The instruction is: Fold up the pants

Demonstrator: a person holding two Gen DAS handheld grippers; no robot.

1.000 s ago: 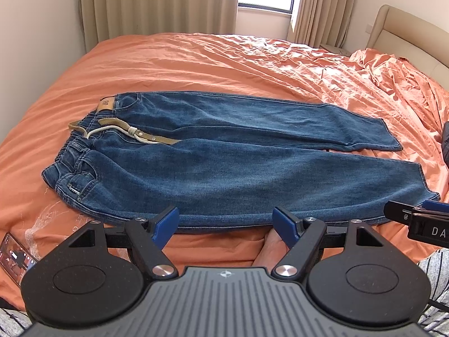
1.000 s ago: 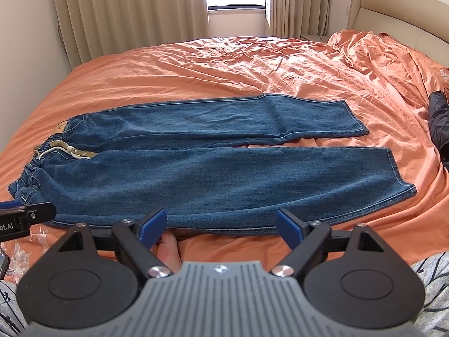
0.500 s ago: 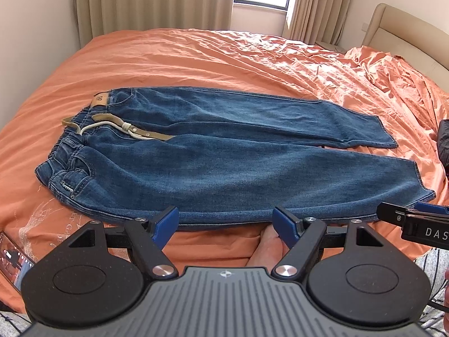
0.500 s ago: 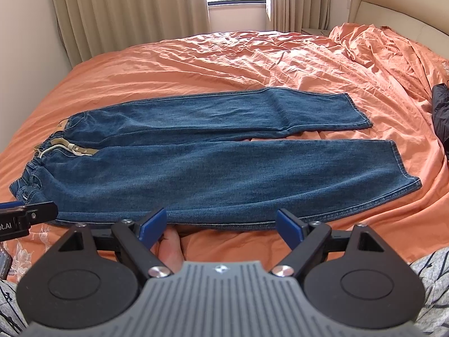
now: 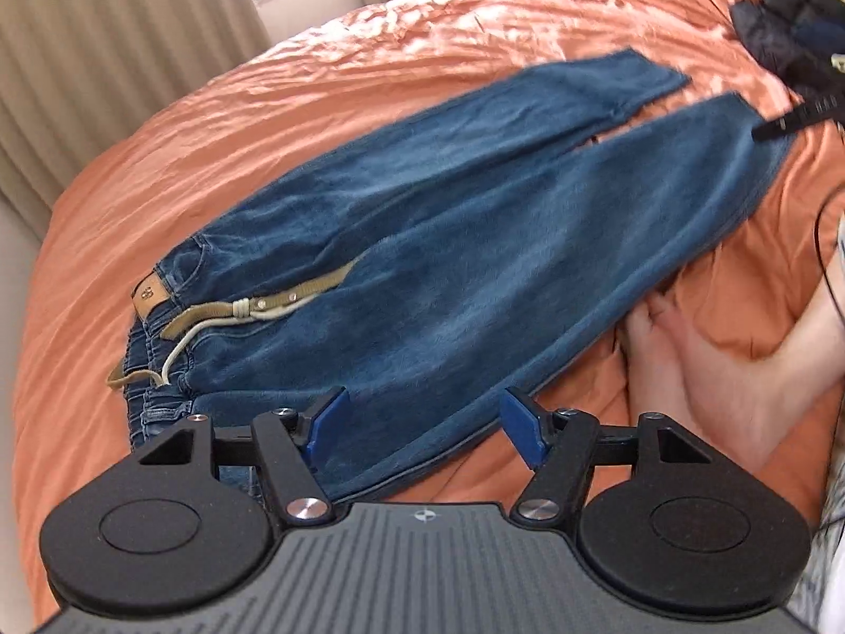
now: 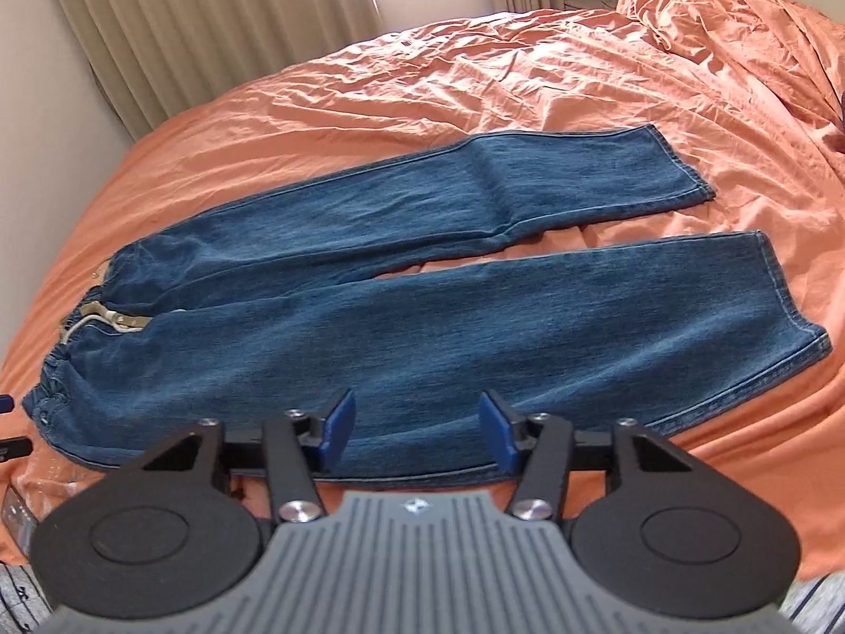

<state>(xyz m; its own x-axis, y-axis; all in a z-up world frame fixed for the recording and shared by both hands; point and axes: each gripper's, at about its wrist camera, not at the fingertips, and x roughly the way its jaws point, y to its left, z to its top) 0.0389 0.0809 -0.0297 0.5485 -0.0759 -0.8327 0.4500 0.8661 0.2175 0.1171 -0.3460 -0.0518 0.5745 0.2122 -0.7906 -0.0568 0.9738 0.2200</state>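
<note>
I have the jeans (image 6: 401,306) spread flat on the orange bedspread (image 6: 475,84), lengthwise along the near edge of the bed, waistband toward the left side and both hems toward the right. The legs lie side by side with a narrow wedge of sheet showing between them — a good starting layout, I judge, since one leg can be laid over the other along that centre line before any shorter folds.

My left gripper (image 5: 425,425) hangs just above the near edge of the near leg, close to the waistband (image 5: 153,370), its blue pads spread wide with nothing between them. I read this as lining up on the hip end, where the elastic waist and the tan drawstring (image 5: 253,309) bunch the cloth and give something thick to pinch.

My right gripper (image 6: 417,430) sits over the same near edge further along the leg, jaws likewise apart and empty. With the two tools spaced along one seam, the leg could be lifted evenly rather than dragged from a single point.

A bare foot (image 5: 686,359) rests on the sheet just beside the near leg's edge — I'd mind it when lifting. A dark garment (image 5: 792,16) lies at the far right corner, well apart from the jeans. The left view is motion-blurred, so fine contact there is uncertain.
</note>
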